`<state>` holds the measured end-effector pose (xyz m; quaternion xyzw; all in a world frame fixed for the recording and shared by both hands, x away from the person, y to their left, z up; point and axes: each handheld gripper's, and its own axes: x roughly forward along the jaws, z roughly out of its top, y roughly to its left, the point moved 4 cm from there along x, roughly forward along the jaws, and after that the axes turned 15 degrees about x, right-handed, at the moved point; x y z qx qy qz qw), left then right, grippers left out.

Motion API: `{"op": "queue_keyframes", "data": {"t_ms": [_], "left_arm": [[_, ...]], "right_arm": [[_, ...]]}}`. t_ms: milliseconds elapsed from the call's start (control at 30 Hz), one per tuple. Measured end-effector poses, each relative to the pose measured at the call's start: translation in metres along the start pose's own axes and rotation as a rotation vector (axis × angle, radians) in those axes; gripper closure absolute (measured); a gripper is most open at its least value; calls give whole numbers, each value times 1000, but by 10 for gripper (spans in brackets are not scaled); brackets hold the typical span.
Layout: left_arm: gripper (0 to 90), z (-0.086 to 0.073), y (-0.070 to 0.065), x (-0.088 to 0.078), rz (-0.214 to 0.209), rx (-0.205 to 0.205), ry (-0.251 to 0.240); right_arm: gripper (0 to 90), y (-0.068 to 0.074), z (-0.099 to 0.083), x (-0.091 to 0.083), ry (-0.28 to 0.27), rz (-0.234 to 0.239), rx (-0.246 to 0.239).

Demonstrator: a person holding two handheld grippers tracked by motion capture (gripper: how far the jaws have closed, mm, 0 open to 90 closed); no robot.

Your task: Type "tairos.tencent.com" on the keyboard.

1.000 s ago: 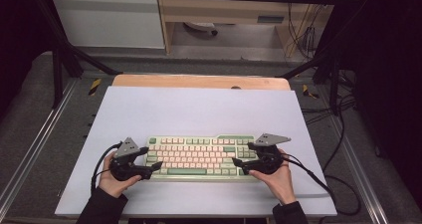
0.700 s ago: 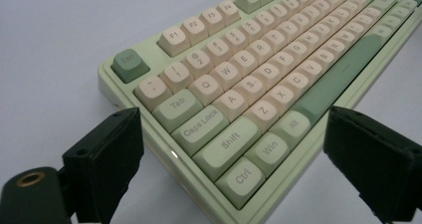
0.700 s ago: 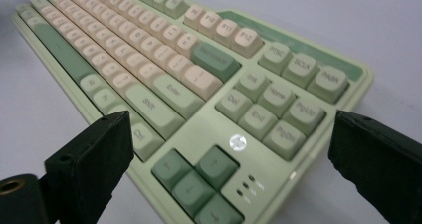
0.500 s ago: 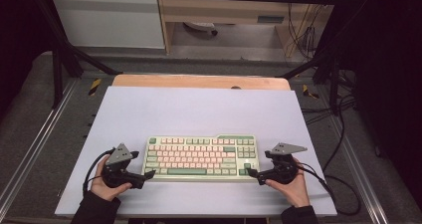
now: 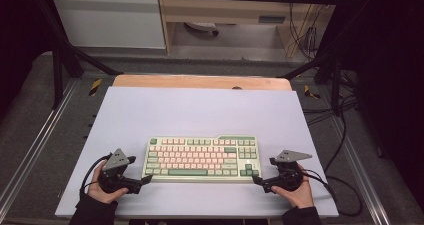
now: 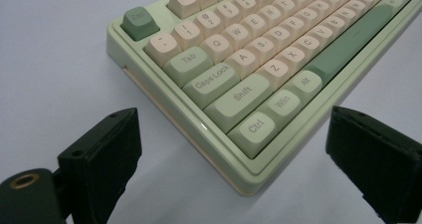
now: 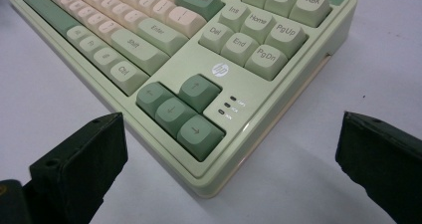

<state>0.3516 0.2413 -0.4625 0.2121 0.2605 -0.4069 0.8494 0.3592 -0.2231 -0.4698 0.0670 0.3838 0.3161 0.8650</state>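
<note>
**High view: grippers poised at a keyboard's near corners**

The left gripper [image 5: 145, 180], jaws spread, faces the keyboard [image 5: 200, 157], lying mid-table on the white mat [image 5: 200, 110]. The right gripper [image 5: 257, 181] is likewise spread. Likely next: closing on both corners together.

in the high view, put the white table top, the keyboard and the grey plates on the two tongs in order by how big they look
1. White table top, by far the largest.
2. Keyboard, much smaller, lying on its near half.
3. The grey plate on the left tongs and the grey plate on the right tongs: smallest, and too alike to rank against each other.
</note>
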Motion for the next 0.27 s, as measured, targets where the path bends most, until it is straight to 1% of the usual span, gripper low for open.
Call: {"op": "queue_keyframes", "data": {"t_ms": [133,267], "left_arm": [[76,-1,1,0,-1,-3,2],[76,-1,1,0,-1,-2,1]], "right_arm": [[5,0,0,0,0,7,5],[5,0,0,0,7,4,5]]}}
